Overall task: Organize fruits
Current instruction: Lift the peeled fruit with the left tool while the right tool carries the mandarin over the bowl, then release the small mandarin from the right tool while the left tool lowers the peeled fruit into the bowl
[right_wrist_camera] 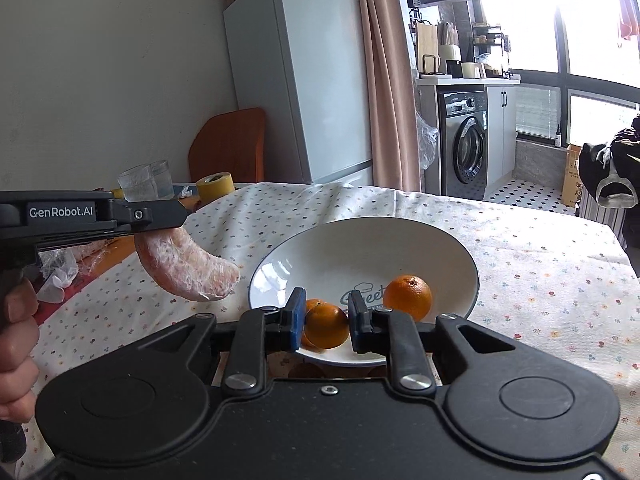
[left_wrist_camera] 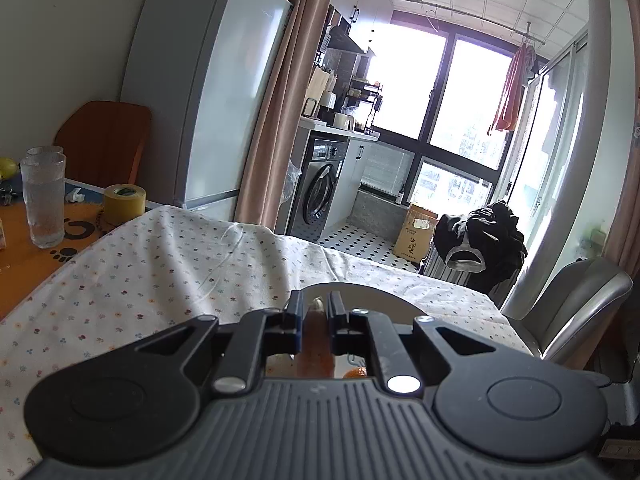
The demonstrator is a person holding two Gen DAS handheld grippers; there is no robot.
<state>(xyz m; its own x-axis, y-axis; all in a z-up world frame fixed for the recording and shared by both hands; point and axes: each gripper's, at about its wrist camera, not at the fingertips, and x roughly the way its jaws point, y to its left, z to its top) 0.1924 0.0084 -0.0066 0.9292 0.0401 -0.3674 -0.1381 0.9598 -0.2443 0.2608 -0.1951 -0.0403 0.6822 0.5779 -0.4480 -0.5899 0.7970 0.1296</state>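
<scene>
Hanging from the left gripper (right_wrist_camera: pixel 160 236) is a curved pinkish fruit wedge (right_wrist_camera: pixel 188 268) wrapped in clear film (it looks like a pomelo segment), clamped between the fingers and held in the air just left of the white bowl (right_wrist_camera: pixel 360 240). From the left wrist view the same wedge (left_wrist_camera: pixel 318 340) sits pinched between the two narrow-set fingers. Inside the bowl lie three oranges: one (right_wrist_camera: pixel 408 296) to the right, two (right_wrist_camera: pixel 326 326) at the front. The right gripper (right_wrist_camera: pixel 326 320) hovers with its jaws spread either side of the front orange, not pressing it. The bowl stands on a flowered tablecloth (right_wrist_camera: pixel 520 280). A hand (right_wrist_camera: pixel 16 336) holds the left gripper's handle.
</scene>
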